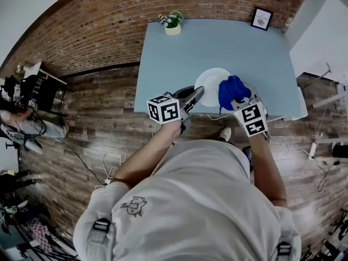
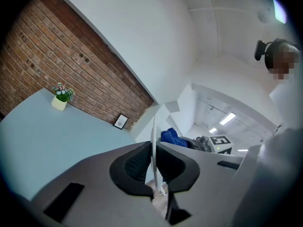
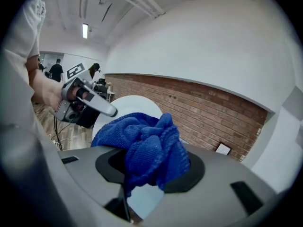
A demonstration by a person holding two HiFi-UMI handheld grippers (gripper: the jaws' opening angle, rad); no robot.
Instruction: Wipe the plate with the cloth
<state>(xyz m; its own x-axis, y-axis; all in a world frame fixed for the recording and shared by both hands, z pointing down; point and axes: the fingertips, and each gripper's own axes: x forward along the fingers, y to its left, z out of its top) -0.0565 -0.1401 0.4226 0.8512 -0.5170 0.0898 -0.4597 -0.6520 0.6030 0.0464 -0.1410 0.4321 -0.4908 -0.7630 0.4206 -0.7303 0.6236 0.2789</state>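
Both grippers hold something: the left gripper has its jaws pinched on the rim of the white plate over the desk's near edge, and the right gripper's jaws clamp the bunched blue cloth at the plate's right side.

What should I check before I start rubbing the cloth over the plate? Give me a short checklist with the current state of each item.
1. Left gripper grip on the plate: ok. The fingers clamp its rim and the plate is held edge-on.
2. Right gripper grip on the cloth: ok. It is bunched between the fingers.
3. Cloth facing the plate's face: ok. In the right gripper view the white face sits just behind it.
4. Cloth touching the plate: cannot tell.
5. Plant pot and picture frame out of the way: ok. Both stand at the far edge of the table.
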